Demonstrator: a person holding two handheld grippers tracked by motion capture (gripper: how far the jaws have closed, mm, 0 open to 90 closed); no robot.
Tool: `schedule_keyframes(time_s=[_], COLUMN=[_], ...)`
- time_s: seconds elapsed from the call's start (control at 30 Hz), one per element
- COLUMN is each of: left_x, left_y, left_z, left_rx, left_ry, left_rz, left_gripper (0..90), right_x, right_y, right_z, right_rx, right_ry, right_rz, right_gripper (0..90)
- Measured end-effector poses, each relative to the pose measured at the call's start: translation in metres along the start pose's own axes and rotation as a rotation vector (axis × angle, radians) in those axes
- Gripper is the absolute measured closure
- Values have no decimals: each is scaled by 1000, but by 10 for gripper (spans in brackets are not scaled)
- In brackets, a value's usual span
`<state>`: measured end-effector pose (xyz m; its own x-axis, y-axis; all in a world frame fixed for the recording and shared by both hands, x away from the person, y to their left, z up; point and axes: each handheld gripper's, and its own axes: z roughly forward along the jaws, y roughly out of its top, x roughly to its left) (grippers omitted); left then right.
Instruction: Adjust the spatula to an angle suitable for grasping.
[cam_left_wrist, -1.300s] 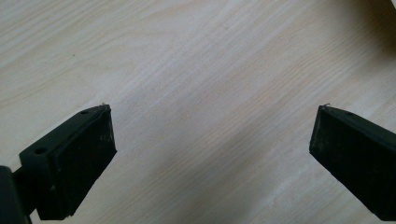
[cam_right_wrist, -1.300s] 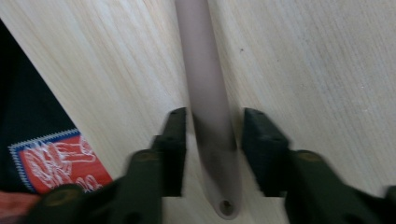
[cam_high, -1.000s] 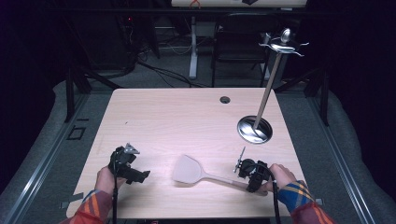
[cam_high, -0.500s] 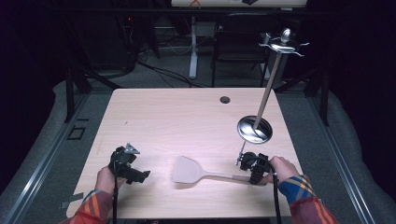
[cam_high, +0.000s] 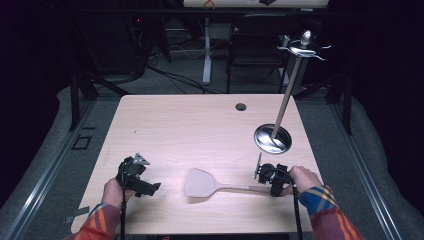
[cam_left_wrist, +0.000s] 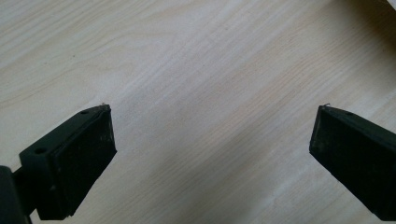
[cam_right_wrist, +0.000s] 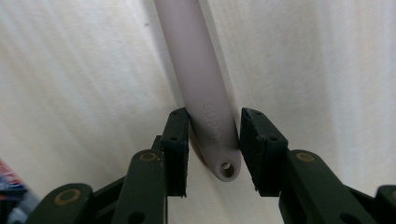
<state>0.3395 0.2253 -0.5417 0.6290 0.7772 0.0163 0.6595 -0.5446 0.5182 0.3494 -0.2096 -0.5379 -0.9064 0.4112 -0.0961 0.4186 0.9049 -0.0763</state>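
Right gripper (cam_right_wrist: 215, 140) closed, seemingly touching, around spatula (cam_high: 202, 183) handle end near the stand (cam_high: 273, 138); left gripper (cam_left_wrist: 212, 140) wide open left of spatula.

On the table (cam_high: 200, 125): spatula (cam_high: 202, 183) flat at the near edge, blade left, handle running right between the right gripper's (cam_high: 269, 181) jaws; left gripper (cam_high: 137, 177) near left; stand (cam_high: 273, 138) far right; hole (cam_high: 241, 106) at far edge.
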Motion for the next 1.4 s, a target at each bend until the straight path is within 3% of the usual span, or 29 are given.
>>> schedule_keyframes(time_s=[0.13,0.17,0.37,0.47,0.73,0.8,0.93,1.07,1.4], left_x=[0,0,0,1,0,0,0,1,1], left_y=[0,0,0,0,0,0,0,0,-1], left_z=[0,0,1,1,1,1,1,1,1], left_rx=[1,3,3,4,5,6,5,5,7], left_ry=[0,2,2,2,1,1,1,1,1], left_rz=[-1,-1,0,-2,-3,-1,-3,-4,-2], left_gripper=[1,1,1,1,1,1,1,1,1], right_x=[-6,-9,-19,-29,-34,-34,-35,-34,-39], right_y=[8,13,25,32,38,43,51,60,81], right_z=[2,2,2,2,2,1,-2,-3,2], right_rx=[27,36,39,34,27,-6,-72,-74,-168], right_ry=[-33,-61,-130,-152,-175,-215,-221,-227,-291], right_rz=[-15,-25,-6,34,15,21,15,-5,48], right_gripper=[626,620,616,603,628,660,735,724,705])
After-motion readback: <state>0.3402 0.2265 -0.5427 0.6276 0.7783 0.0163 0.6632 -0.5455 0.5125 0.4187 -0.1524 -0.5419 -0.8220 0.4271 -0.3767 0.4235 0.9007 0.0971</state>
